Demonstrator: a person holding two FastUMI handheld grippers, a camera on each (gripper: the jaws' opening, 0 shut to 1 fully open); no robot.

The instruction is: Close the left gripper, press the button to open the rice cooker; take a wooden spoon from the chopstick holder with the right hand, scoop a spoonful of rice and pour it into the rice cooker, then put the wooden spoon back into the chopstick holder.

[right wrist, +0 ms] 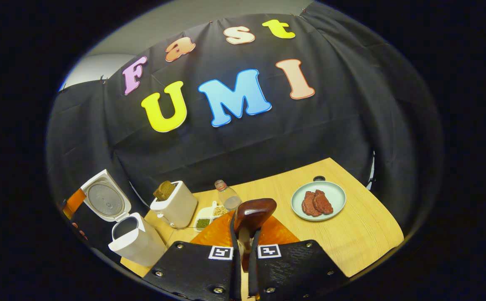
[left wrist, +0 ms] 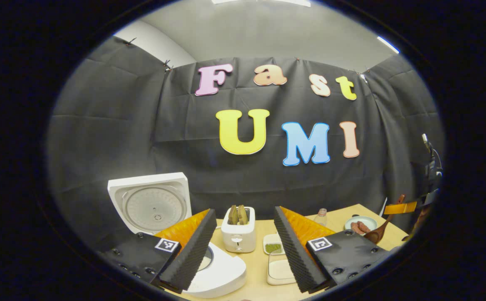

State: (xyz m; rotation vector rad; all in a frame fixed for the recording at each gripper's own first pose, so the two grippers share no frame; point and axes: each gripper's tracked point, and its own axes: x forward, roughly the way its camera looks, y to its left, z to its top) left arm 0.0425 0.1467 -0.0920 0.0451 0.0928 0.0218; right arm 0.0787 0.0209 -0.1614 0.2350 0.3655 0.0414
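The white rice cooker (left wrist: 220,274) stands at the left with its lid (left wrist: 151,202) swung up. My left gripper (left wrist: 245,211) hovers open just above and in front of it, holding nothing. In the right gripper view the cooker (right wrist: 136,239) is at the lower left, its pot open. My right gripper (right wrist: 245,229) is shut on the handle of the dark wooden spoon (right wrist: 254,213), whose bowl points forward over the table. I cannot tell whether the bowl holds rice. In the left gripper view the spoon (left wrist: 377,233) hangs at the far right from the right gripper (left wrist: 395,208).
A white toaster (left wrist: 238,236) with bread stands beside the cooker. Next to it are a small tray of grains (left wrist: 273,247) and a white rectangular dish (left wrist: 280,269) with pale contents. A small bottle (right wrist: 227,195) and a plate (right wrist: 334,190) with meat lie farther right.
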